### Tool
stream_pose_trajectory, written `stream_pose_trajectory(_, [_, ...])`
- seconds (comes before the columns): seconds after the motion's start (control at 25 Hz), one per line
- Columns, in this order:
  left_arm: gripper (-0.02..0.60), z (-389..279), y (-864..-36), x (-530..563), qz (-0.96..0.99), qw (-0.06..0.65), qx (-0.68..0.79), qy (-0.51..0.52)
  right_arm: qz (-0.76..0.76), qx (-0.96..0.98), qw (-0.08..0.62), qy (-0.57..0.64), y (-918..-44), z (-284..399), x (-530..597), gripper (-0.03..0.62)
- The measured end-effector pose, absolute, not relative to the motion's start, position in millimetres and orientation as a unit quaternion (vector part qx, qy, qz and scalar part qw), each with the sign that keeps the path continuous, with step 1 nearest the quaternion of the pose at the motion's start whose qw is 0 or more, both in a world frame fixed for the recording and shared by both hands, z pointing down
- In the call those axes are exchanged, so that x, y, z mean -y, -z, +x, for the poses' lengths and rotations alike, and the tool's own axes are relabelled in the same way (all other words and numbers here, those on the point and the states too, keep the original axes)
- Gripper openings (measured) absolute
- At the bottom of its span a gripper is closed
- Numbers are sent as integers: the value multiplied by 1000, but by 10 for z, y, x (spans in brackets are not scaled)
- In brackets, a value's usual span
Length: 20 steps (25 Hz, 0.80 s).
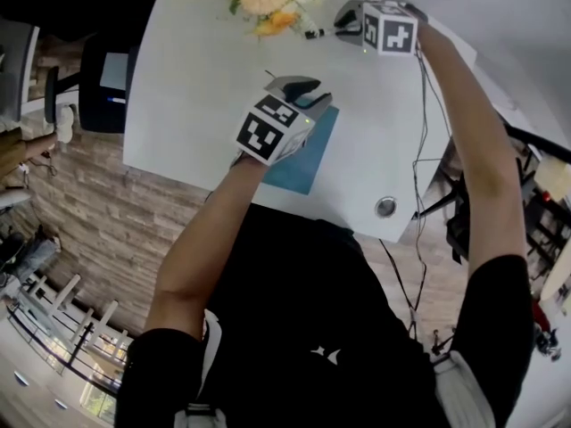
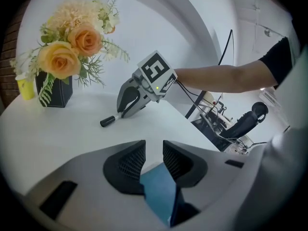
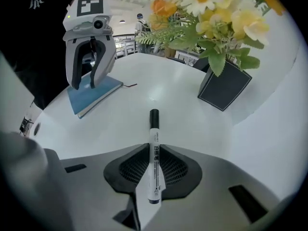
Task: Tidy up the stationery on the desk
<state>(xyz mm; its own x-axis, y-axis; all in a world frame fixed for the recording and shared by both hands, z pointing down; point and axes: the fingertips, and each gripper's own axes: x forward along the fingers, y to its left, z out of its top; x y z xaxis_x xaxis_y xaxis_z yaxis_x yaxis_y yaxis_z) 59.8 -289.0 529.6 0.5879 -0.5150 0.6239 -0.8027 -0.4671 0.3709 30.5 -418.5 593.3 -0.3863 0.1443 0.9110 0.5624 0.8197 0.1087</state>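
Right gripper point(image 3: 153, 152): jaws closed on the barrel of 1 black-capped marker point(image 3: 154, 126), near the flower box point(image 3: 225, 88). Left gripper point(image 2: 154, 152): jaws apart, holding nothing, tips straddling the blue notebook point(image 2: 160, 192), which lies flat on the white desk point(image 3: 185, 107).

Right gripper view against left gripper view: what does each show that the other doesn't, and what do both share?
Only the right gripper view: the marker's printed barrel clamped in the right gripper, and the left gripper over the blue notebook. Only the left gripper view: its own jaws apart above the notebook's corner, and the person's bare forearm. Both: the white desk, the marker, the notebook, and the flowers in their dark box.
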Motion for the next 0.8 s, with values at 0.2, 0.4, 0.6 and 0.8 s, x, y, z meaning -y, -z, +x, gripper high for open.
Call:
stream_pose_trajectory(0.2, [114,339,-5446,2831,825,328,401,-226,-190,824,492,206,-6047,78,4223,87])
stream_pose_trajectory(0.4, [114,199,-5325,2669,828,324,394,-232,-95,865,470,145,-5677,335,4221,87])
stream_pose_trajectory(0.6, [114,-59,-5200,2490,827,318,397,-240,23,903,429,27,-5336,757,4114,87])
stream_pose_trajectory(0.8, [114,-261,-5085,2284,836,313,381,-242,141,924,327,-139,-5084,1133,3715,87])
